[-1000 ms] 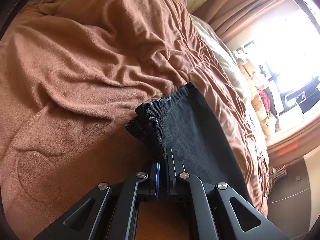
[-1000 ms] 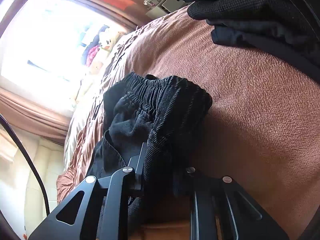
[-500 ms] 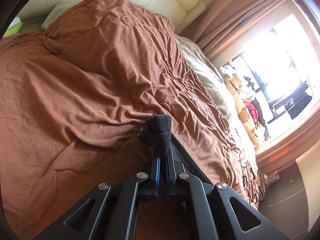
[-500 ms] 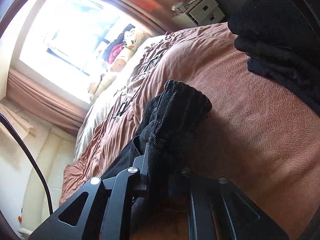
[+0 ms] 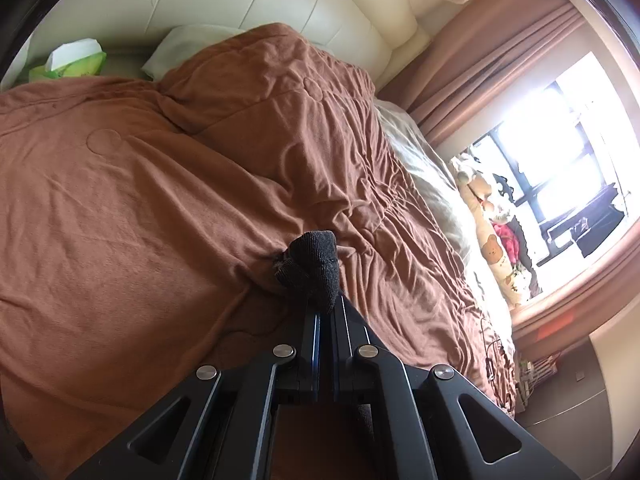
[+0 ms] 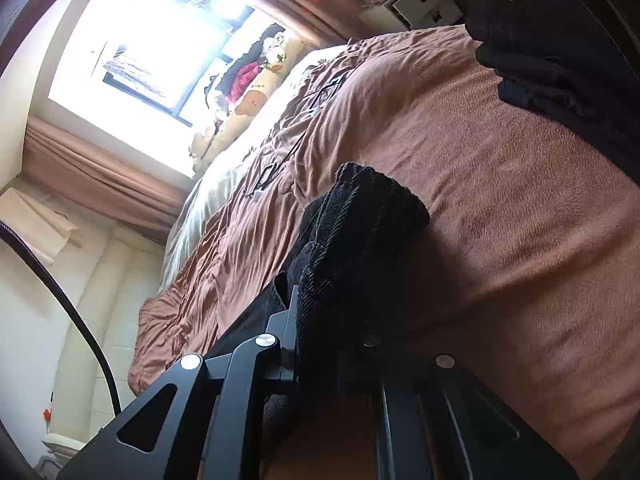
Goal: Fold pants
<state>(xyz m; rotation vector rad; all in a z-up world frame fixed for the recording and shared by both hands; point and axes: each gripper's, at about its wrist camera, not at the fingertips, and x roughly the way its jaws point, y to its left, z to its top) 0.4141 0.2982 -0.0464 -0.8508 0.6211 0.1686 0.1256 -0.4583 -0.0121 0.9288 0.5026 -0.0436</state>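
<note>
Left wrist view: black knit pants [image 5: 314, 268] lifted over the brown fleece bed blanket [image 5: 160, 220].
Left tool [image 5: 324, 304] and right tool [image 6: 332, 320] each pinch bunched fabric, probably raising it to hang straight for folding.

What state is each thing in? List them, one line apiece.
left gripper: shut on a bunched bit of the pants.
right gripper: shut on a thick wad of the pants.
pants: black, crumpled, lifted at both grips.
brown blanket: spread over the bed, wrinkled.
curtain: drawn aside, window uncovered.
dark clothes pile: heaped at the bed's edge.
</note>
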